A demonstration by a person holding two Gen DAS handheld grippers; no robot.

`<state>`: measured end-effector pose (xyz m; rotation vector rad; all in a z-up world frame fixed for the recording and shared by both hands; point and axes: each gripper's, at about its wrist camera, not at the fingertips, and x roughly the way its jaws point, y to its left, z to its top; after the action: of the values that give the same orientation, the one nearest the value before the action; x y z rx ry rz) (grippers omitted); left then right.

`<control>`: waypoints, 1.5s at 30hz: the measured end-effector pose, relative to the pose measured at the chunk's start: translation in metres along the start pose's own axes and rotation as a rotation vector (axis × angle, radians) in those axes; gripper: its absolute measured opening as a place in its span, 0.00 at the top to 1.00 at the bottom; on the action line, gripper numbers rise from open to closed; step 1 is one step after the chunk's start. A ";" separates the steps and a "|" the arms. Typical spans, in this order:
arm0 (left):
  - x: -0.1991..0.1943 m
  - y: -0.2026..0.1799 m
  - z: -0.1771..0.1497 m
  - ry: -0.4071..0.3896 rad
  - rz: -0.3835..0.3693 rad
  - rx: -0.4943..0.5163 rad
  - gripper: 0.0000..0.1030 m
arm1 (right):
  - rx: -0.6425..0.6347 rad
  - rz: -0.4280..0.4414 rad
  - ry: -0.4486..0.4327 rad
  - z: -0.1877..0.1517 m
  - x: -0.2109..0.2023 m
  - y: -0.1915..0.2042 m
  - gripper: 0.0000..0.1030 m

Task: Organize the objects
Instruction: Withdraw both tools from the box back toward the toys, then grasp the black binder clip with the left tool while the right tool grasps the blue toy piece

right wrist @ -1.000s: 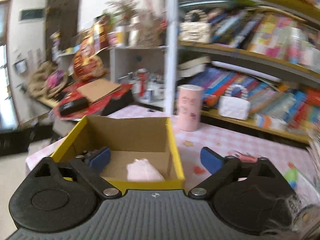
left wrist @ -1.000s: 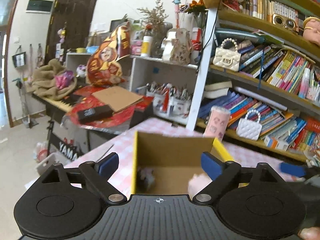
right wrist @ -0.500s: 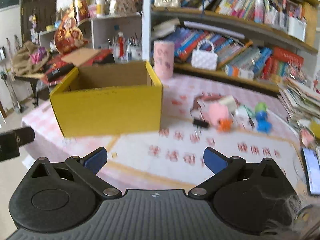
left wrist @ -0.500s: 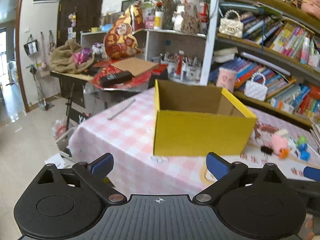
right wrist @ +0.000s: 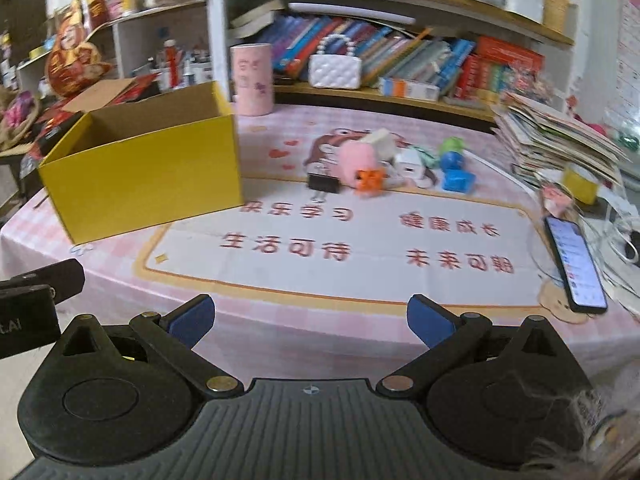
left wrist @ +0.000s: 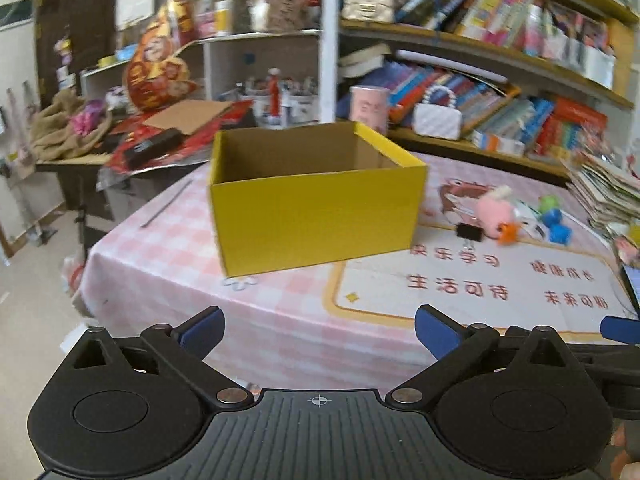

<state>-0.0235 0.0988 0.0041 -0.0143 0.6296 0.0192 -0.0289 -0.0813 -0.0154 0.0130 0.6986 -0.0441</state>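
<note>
An open yellow cardboard box (left wrist: pixel 316 224) (right wrist: pixel 152 180) stands on the pink checked tablecloth, its inside hidden from here. Right of it lies a cluster of small items: a pink plush toy (right wrist: pixel 356 158) (left wrist: pixel 494 212), an orange figure (right wrist: pixel 370 180), a black binder clip (right wrist: pixel 323 183) (left wrist: pixel 469 233), a white charger (right wrist: pixel 408 166) and a blue toy (right wrist: pixel 458 178). My left gripper (left wrist: pixel 318 326) hovers off the table's near edge, its jaws opening with nothing between them. My right gripper (right wrist: pixel 310 316) is open and empty, well short of the cluster.
A phone (right wrist: pixel 574 268) lies at the right edge beside a tilted stack of papers (right wrist: pixel 560 140). A pink cup (right wrist: pixel 253 80) stands behind the box. Packed bookshelves and a white handbag (right wrist: pixel 335 70) line the back. A printed mat (right wrist: pixel 360 240) covers the table's middle.
Both grippers have drawn back from above the box and sunk to the table's near edge. The box now shows from outside. The left jaws have spread a little wider.
</note>
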 end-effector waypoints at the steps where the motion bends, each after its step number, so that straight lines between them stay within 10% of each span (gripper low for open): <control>1: 0.002 -0.004 0.001 0.002 -0.011 0.013 0.01 | 0.011 -0.009 0.002 0.000 0.001 -0.004 0.00; 24: 0.083 -0.105 0.027 0.093 -0.198 0.110 0.00 | 0.129 -0.136 0.132 0.028 0.070 -0.105 0.00; 41: 0.158 -0.164 0.069 0.175 -0.148 0.106 0.03 | 0.085 -0.082 0.088 0.089 0.143 -0.158 0.17; 45: 0.179 -0.178 0.078 0.180 -0.145 0.100 0.18 | 0.089 -0.094 0.089 0.098 0.165 -0.176 0.19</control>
<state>0.1711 -0.0750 -0.0374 0.0357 0.8071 -0.1552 0.1518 -0.2658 -0.0460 0.0679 0.7858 -0.1651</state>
